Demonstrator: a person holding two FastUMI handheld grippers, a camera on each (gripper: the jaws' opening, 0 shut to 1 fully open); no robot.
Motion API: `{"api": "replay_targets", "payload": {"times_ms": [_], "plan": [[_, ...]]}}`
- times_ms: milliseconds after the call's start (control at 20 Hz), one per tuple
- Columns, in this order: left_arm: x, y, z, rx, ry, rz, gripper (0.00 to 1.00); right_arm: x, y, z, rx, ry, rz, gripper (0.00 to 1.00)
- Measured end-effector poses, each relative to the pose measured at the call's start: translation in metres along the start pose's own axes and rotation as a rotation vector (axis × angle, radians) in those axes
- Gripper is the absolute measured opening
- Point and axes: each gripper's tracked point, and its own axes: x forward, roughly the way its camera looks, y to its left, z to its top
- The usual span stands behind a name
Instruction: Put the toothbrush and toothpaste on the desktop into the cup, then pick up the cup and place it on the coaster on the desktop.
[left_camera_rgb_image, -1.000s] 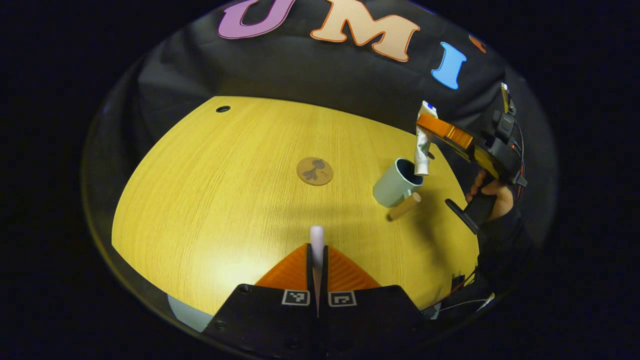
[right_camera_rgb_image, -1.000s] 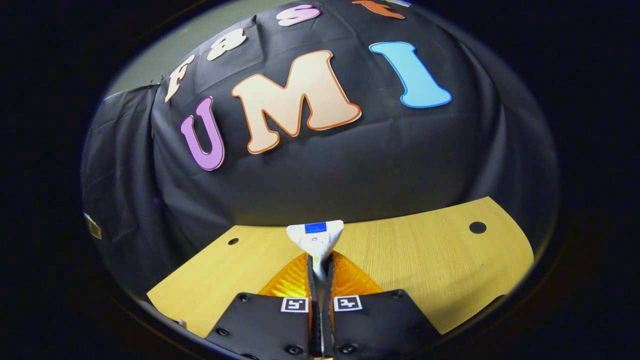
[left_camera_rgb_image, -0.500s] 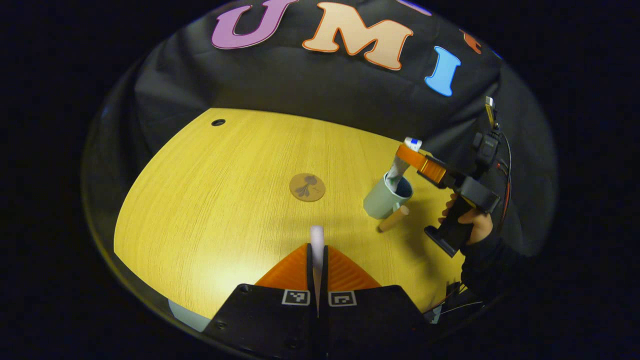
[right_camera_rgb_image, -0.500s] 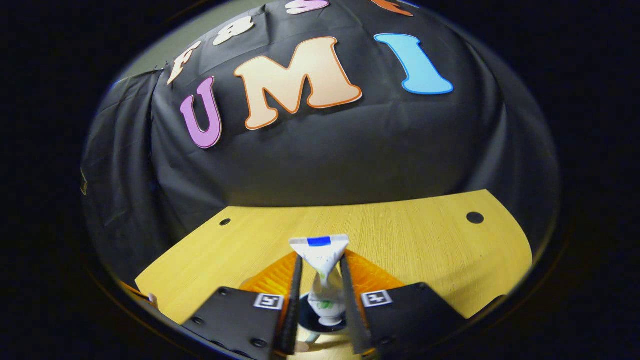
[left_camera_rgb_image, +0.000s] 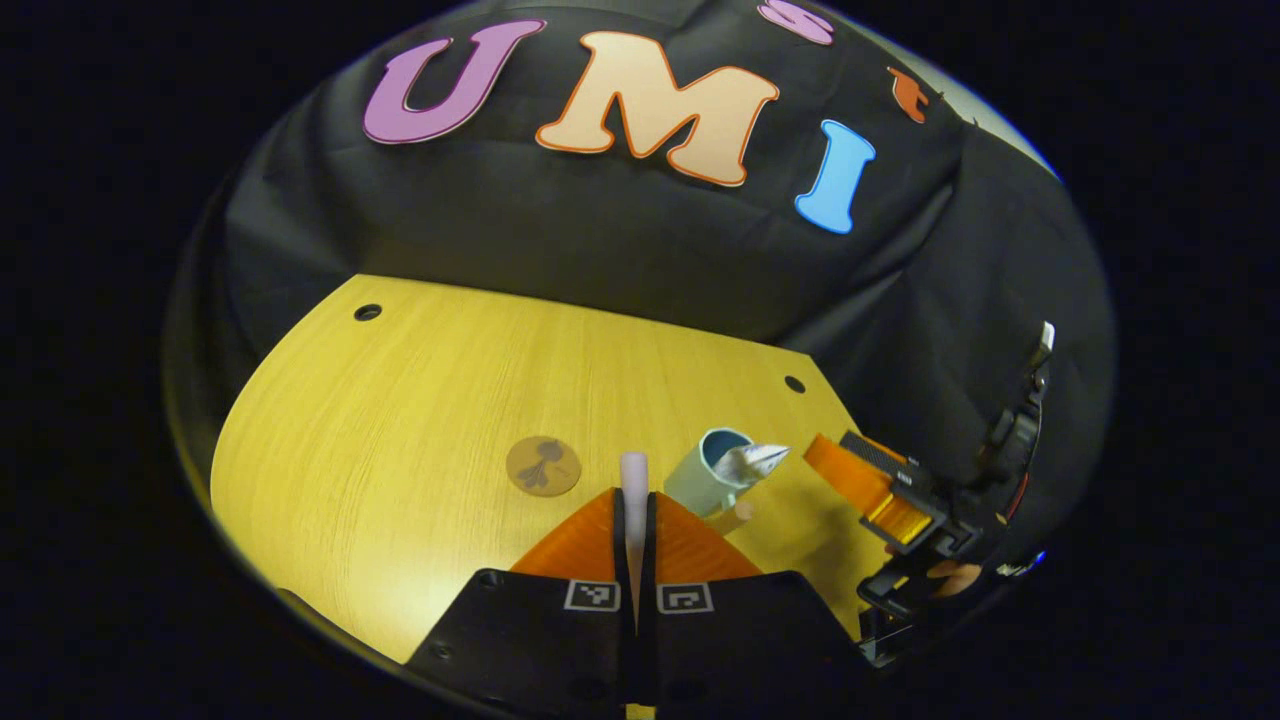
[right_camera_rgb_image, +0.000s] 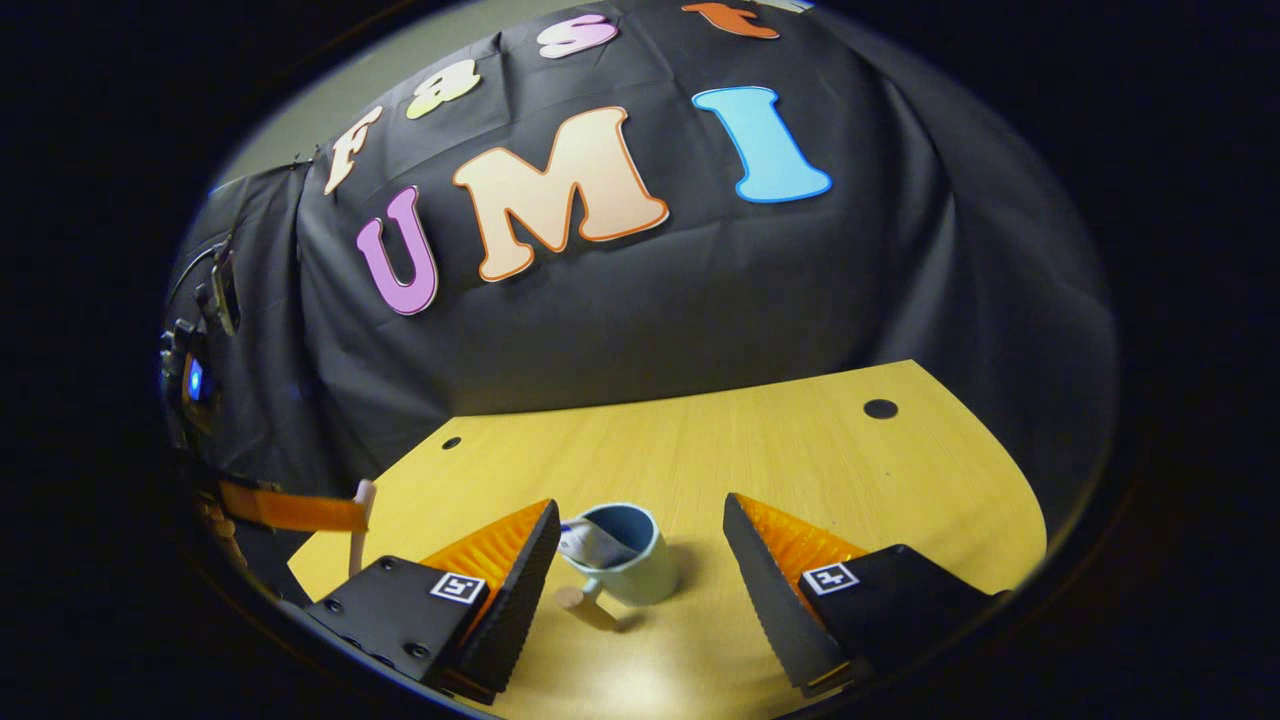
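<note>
A pale blue cup (left_camera_rgb_image: 703, 482) with a wooden handle (left_camera_rgb_image: 737, 516) stands upright on the yellow table (left_camera_rgb_image: 400, 380). The white toothpaste tube (left_camera_rgb_image: 752, 460) leans inside it, its flat end over the rim. My left gripper (left_camera_rgb_image: 634, 495) is shut on the white toothbrush (left_camera_rgb_image: 634, 468), just short of the cup. The round brown coaster (left_camera_rgb_image: 543, 465) lies left of the cup. In the right gripper view my right gripper (right_camera_rgb_image: 640, 503) stands open, drawn back from the cup (right_camera_rgb_image: 622, 568), with the toothpaste (right_camera_rgb_image: 590, 543) in it. The left gripper (right_camera_rgb_image: 345, 515) holds the toothbrush (right_camera_rgb_image: 360, 530) at far left.
A hand (left_camera_rgb_image: 950, 578) holds the right gripper (left_camera_rgb_image: 812, 455) at the table's right edge. Small dark holes (left_camera_rgb_image: 367, 312) (left_camera_rgb_image: 794, 384) mark the table's far corners. The black cloth wall rises behind the table's far edge.
My right gripper lowered the toothpaste into the cup, opened, let it go and pulled back. My left gripper, still shut on the toothbrush, came closer to the cup.
</note>
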Motion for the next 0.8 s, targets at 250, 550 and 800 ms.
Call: {"api": "replay_targets", "payload": {"times_ms": [250, 550, 800], "plan": [[0.033, -0.030, 0.053, 0.059, -0.095, -0.067, 0.00, -0.041, -0.039, -0.014, 0.022, 0.021, -0.069, 0.99], [0.081, -0.066, 0.098, 0.120, -0.186, -0.132, 0.00, -0.073, -0.071, -0.024, 0.053, 0.041, -0.134, 0.99], [0.119, -0.089, 0.114, 0.107, -0.247, -0.175, 0.00, -0.088, -0.084, -0.031, 0.058, 0.061, -0.158, 0.99]]}}
